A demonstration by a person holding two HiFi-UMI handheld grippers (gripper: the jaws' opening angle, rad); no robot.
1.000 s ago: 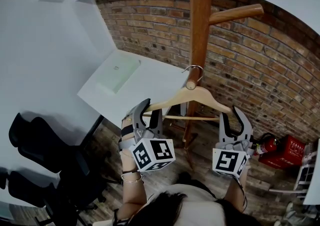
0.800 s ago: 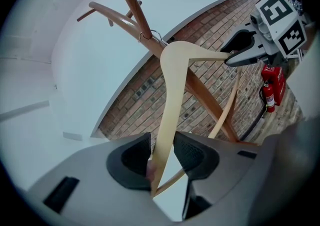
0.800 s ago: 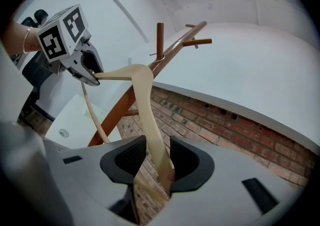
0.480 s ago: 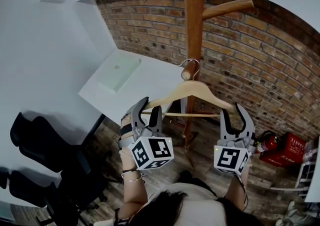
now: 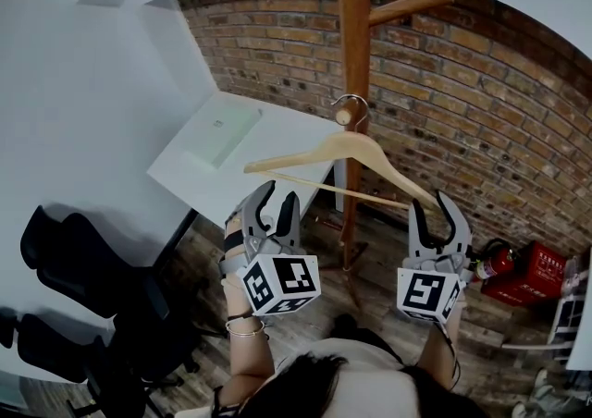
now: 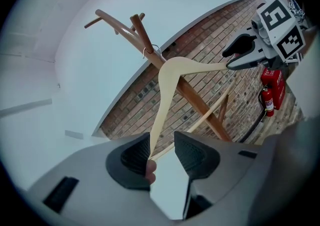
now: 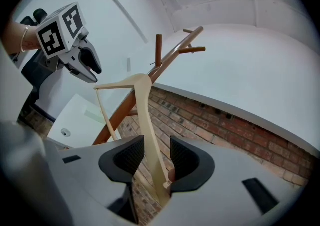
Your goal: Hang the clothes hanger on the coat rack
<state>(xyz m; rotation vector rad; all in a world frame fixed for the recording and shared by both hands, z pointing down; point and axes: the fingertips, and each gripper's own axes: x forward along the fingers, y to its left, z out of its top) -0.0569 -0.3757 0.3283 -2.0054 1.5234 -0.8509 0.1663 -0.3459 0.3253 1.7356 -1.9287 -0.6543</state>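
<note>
Grey fingers (image 5: 258, 211), marker cubes (image 5: 282, 285), wrist bangles (image 5: 242, 329)

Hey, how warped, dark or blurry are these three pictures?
Head view: wide lens bows the brick wall into an arc; light even, hanger sharp. Left gripper view: black corners, coat rack slants across. Right gripper view: black corners too, hanger crisp, no glare.

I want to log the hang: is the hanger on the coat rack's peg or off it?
On: the hanger's metal hook loops over the peg; it hangs tilted.
</note>
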